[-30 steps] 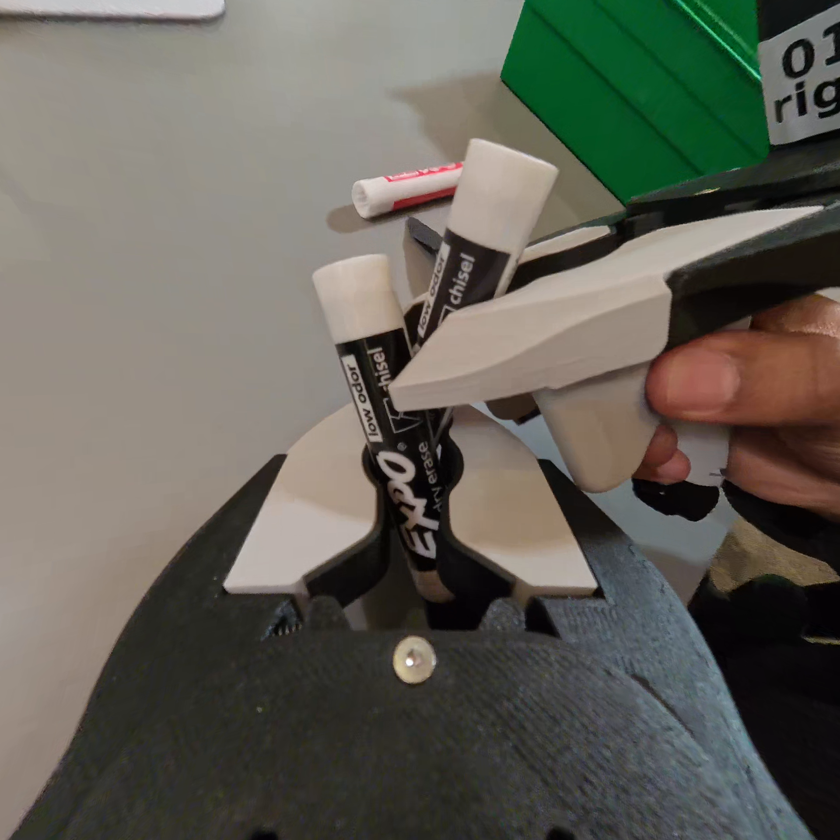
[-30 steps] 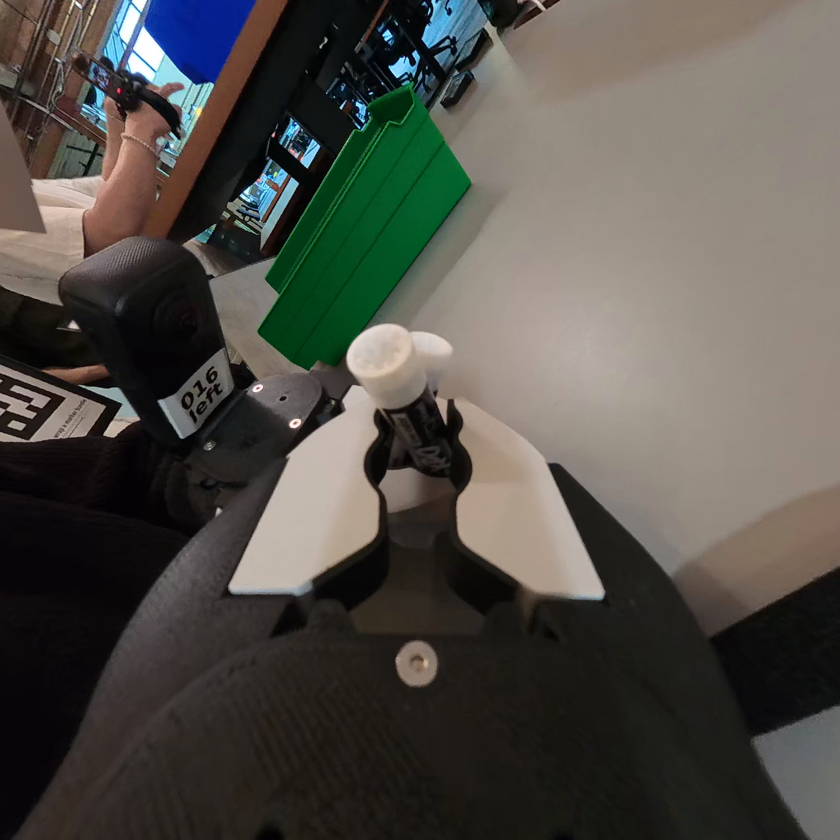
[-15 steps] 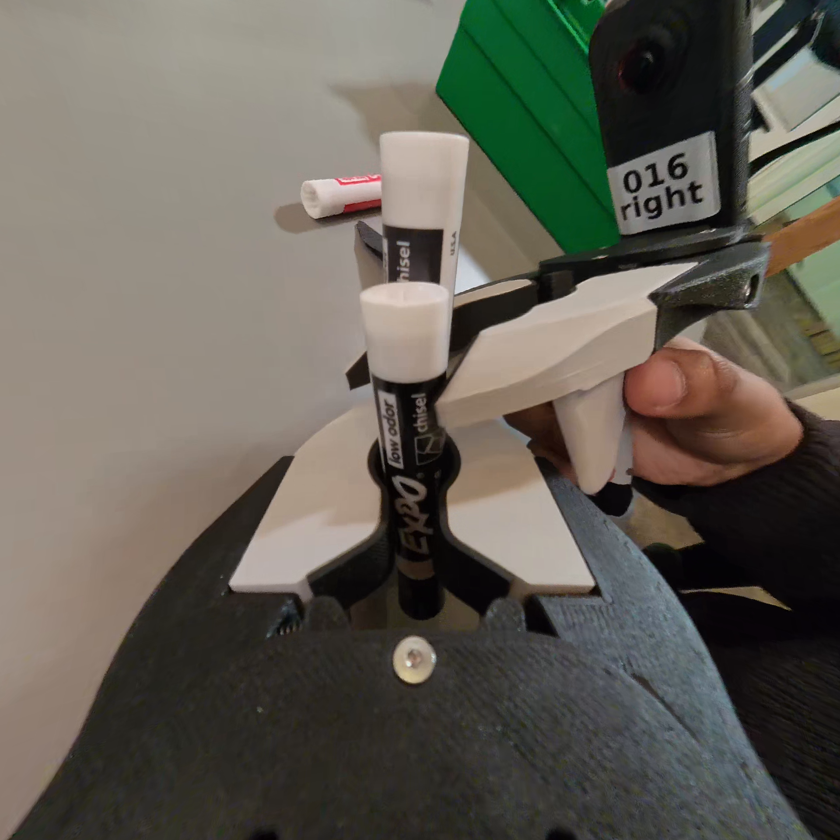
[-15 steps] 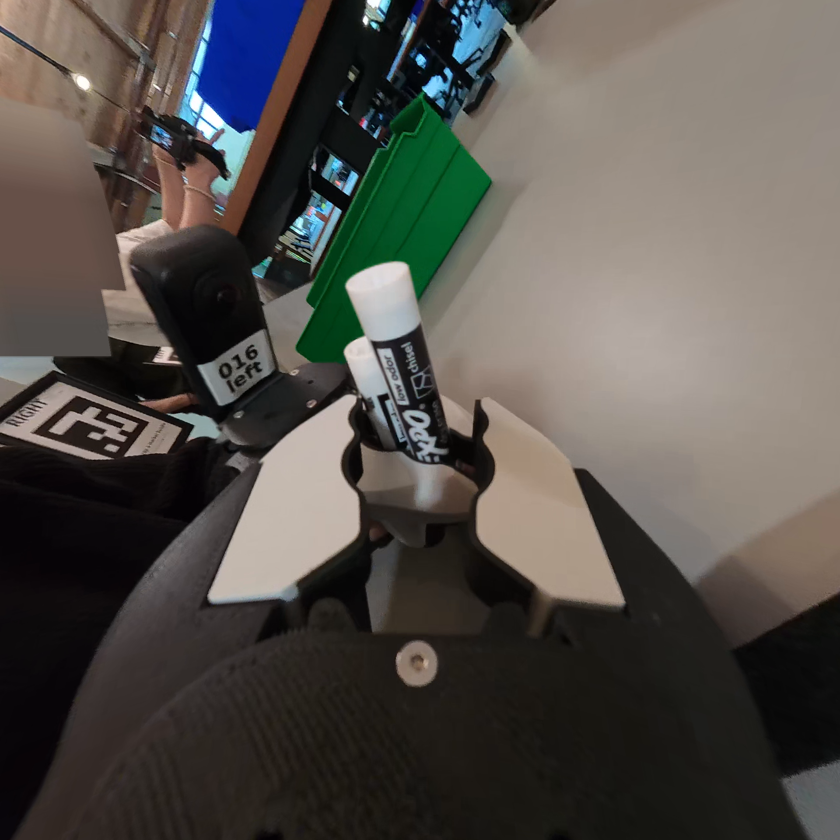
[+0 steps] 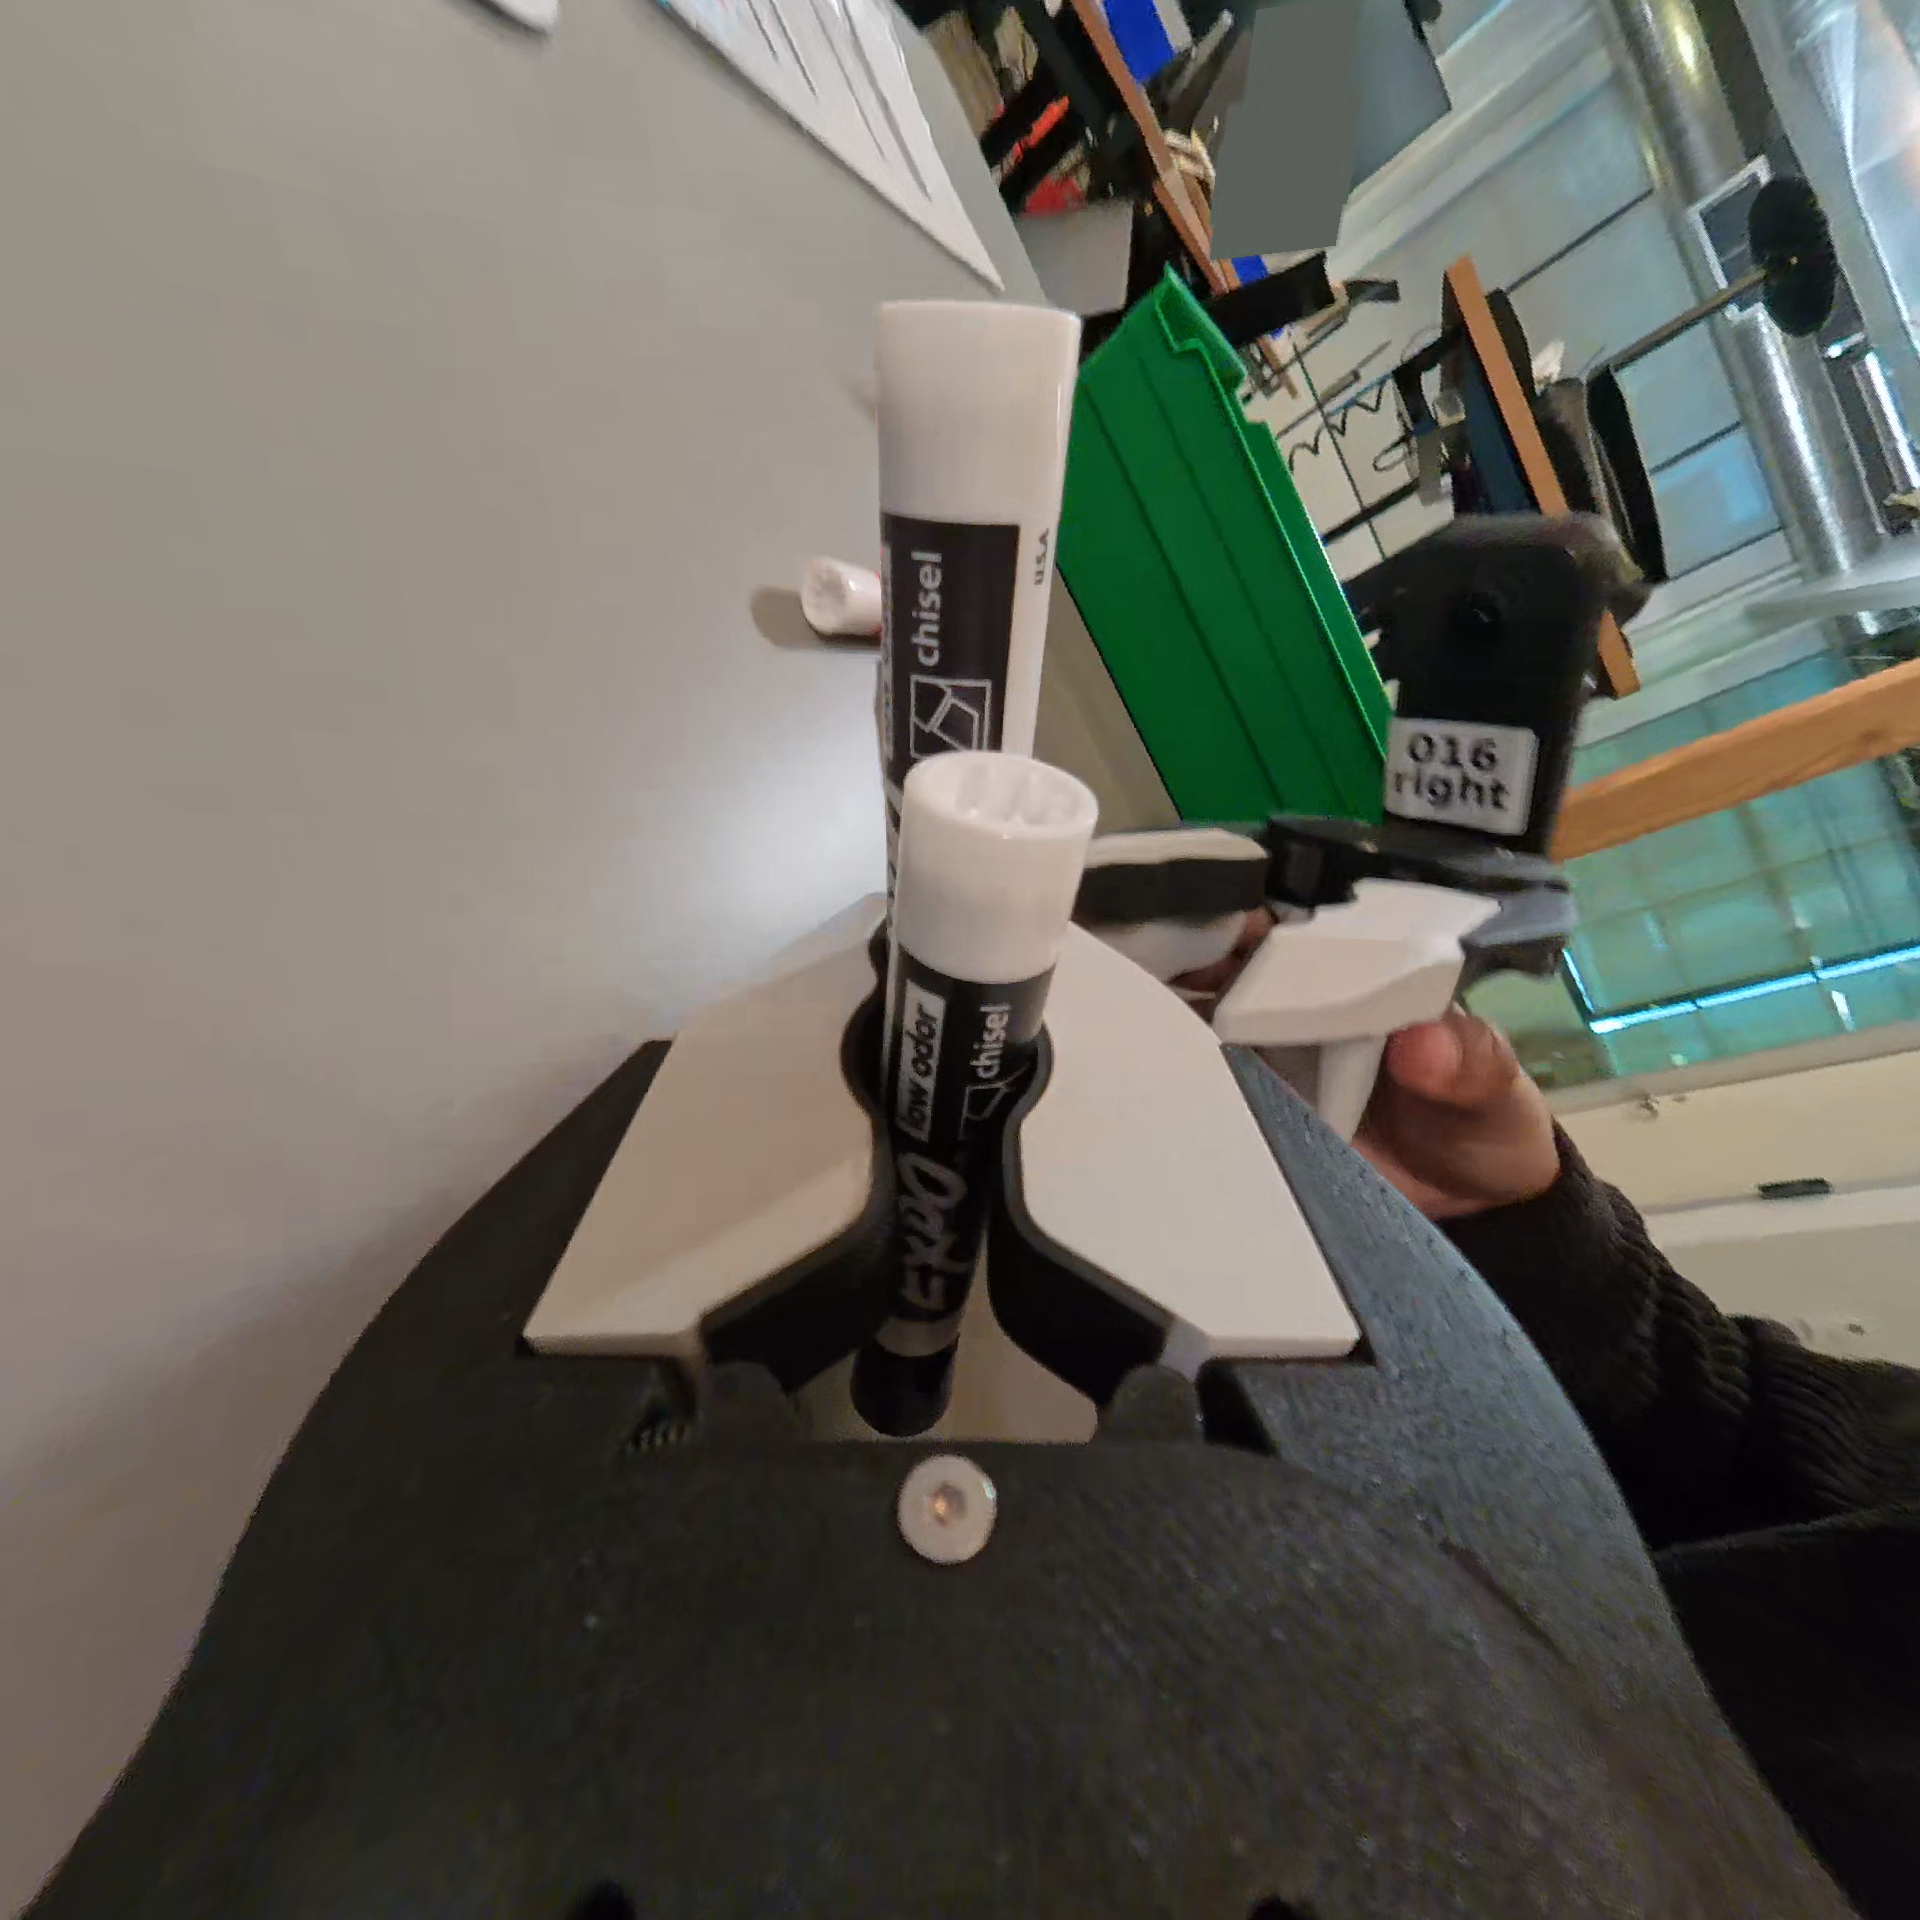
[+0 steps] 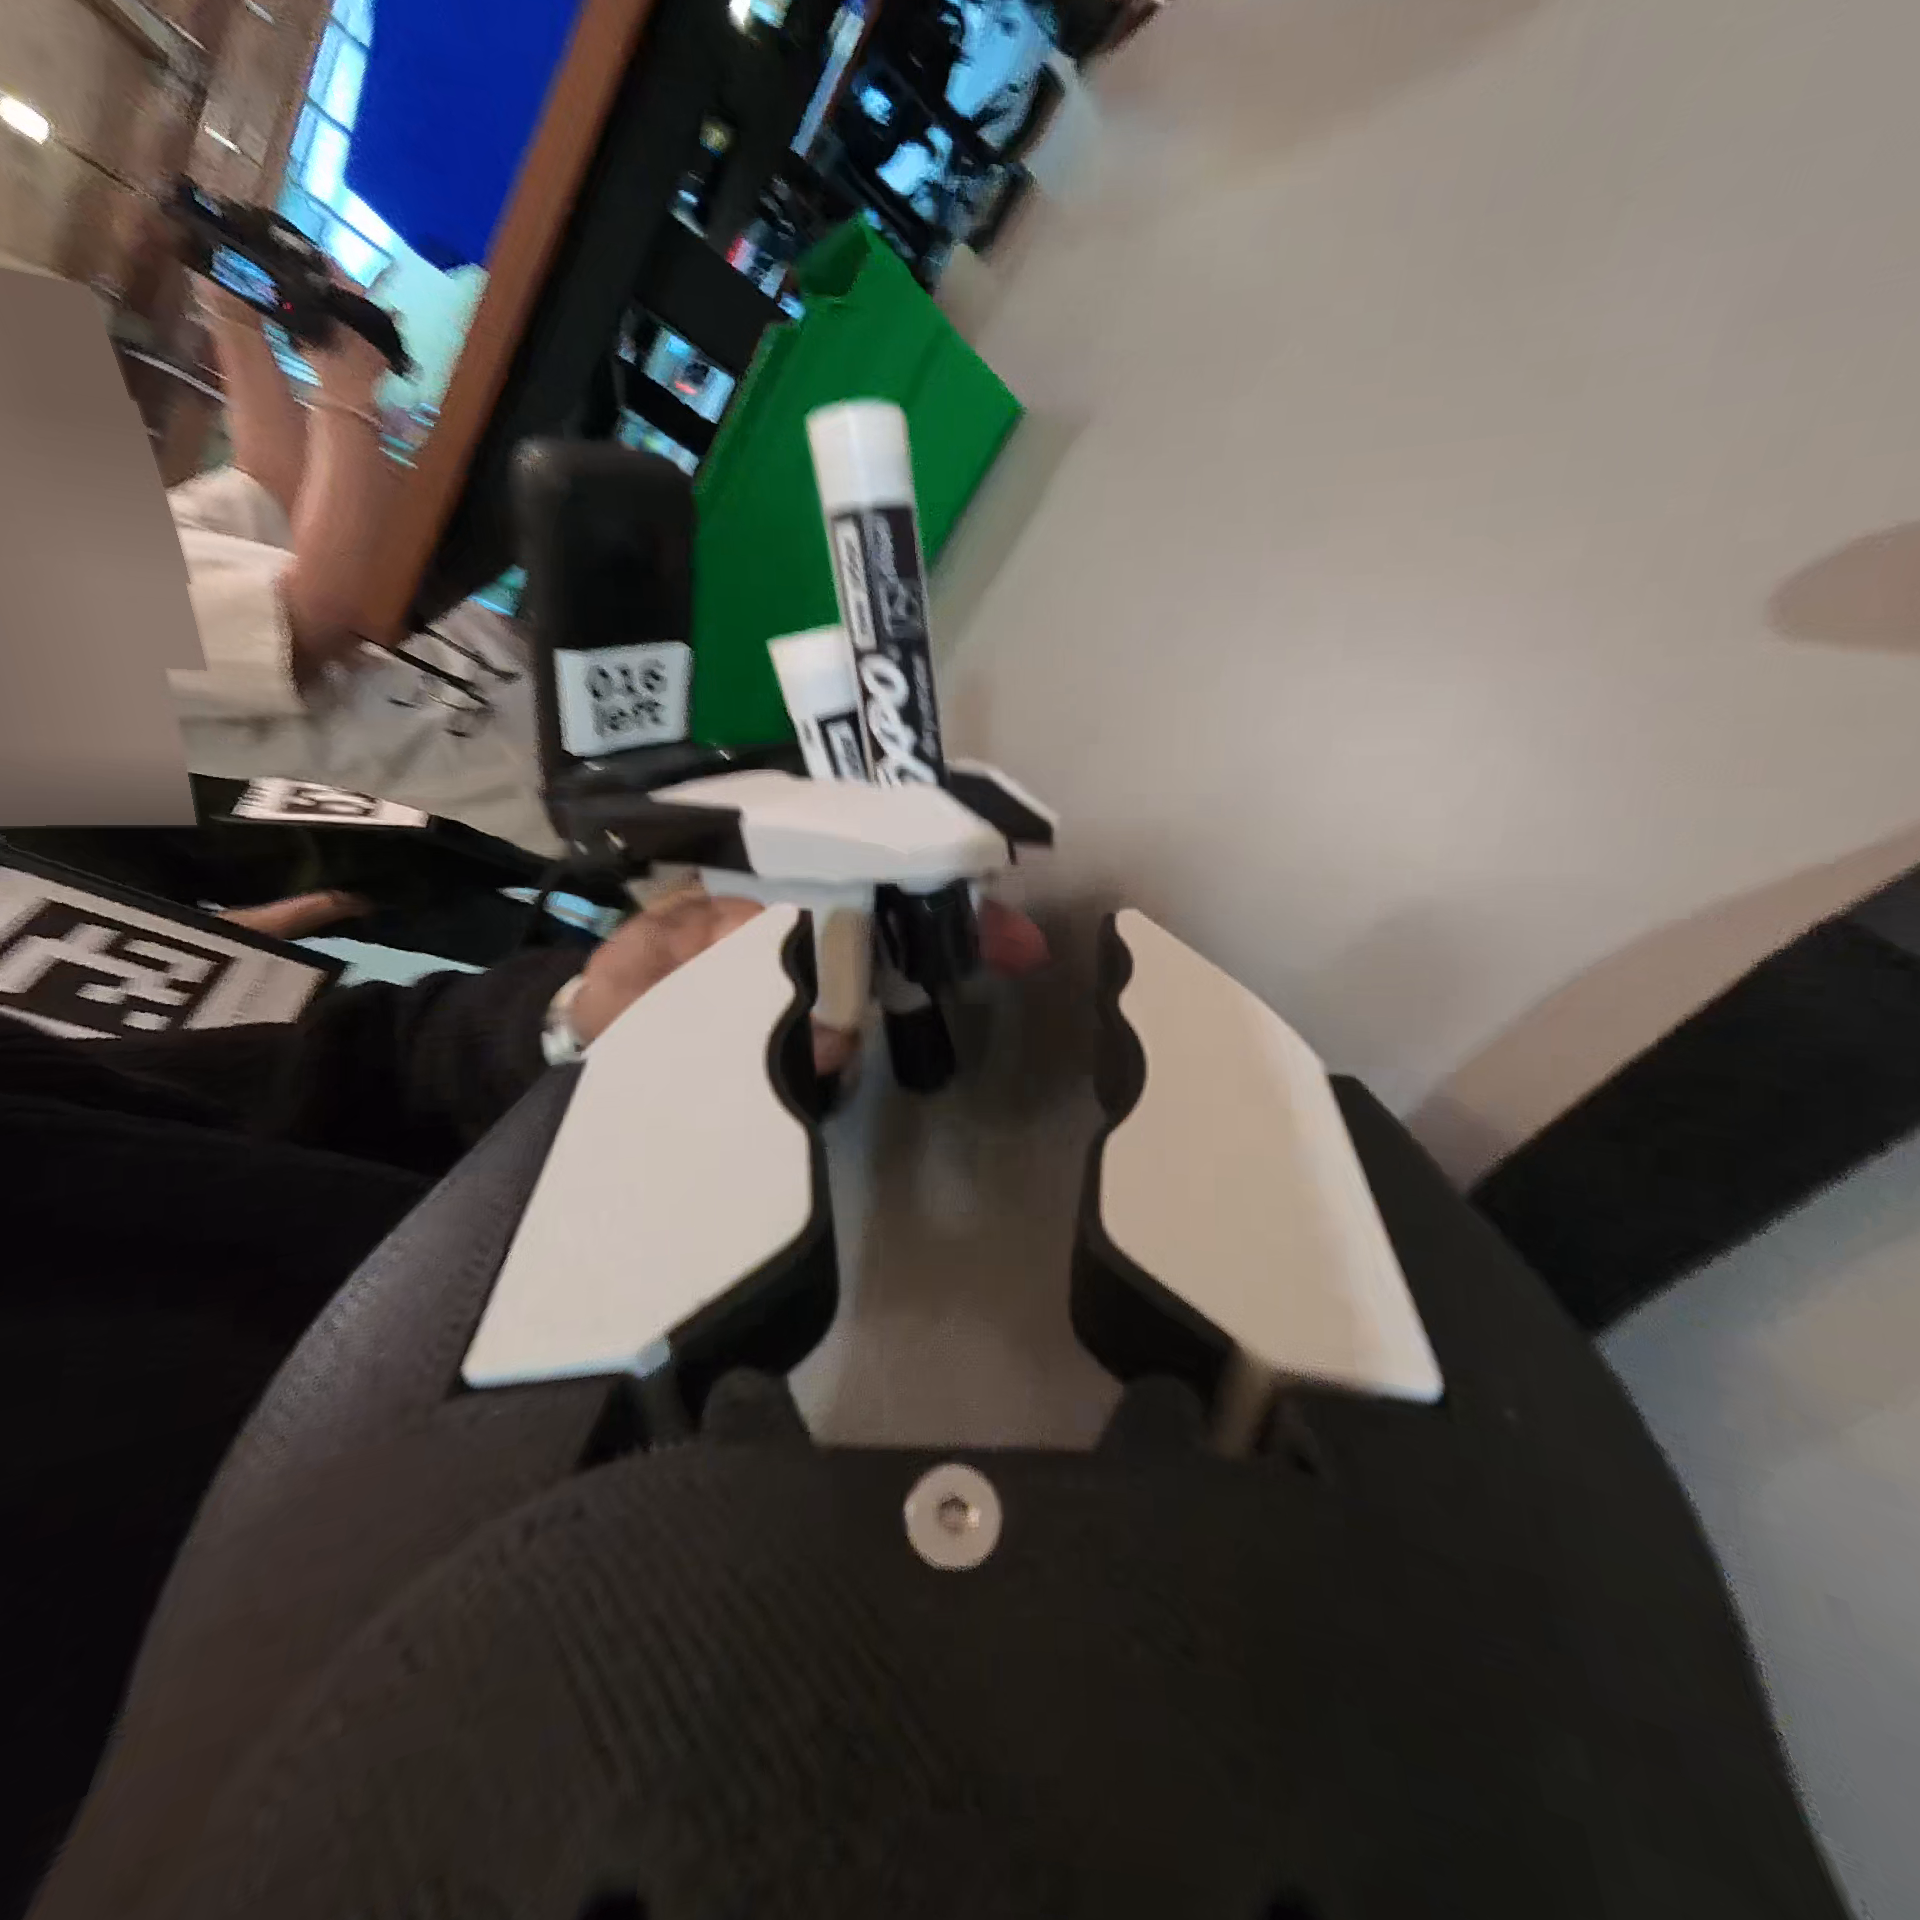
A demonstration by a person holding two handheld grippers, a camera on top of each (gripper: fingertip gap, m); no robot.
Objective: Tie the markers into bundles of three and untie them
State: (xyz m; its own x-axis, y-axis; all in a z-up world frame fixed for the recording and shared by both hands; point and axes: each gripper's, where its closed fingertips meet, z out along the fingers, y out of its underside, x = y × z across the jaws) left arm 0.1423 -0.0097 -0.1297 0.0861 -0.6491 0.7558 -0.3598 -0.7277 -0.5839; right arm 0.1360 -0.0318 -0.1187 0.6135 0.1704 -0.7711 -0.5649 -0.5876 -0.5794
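Note:
My left gripper (image 5: 951, 997) is shut on two black markers with white caps, held upright above the table. The nearer marker (image 5: 971, 987) sits lower. The taller marker (image 5: 966, 540) stands behind it, touching it. In the right wrist view the left gripper (image 6: 914, 831) holds the same tall marker (image 6: 883, 613) and short marker (image 6: 821, 707). My right gripper (image 6: 956, 935) is open and empty, a short way back from the markers' lower ends. It also shows in the left wrist view (image 5: 1164, 956), to the right of the markers. A red marker (image 5: 831, 603) lies on the table behind.
A green bin (image 5: 1195, 582) stands on the grey table (image 5: 416, 623) behind the markers and also shows in the right wrist view (image 6: 831, 499). White sheets (image 5: 862, 135) lie at the far edge. A person (image 6: 312, 520) stands beyond the table, arm raised. My two grippers' fingertips are within a few centimetres of each other.
My right gripper has opened, let go of the markers and drawn back. My left gripper keeps both markers and has tipped upward, so more of the room shows.

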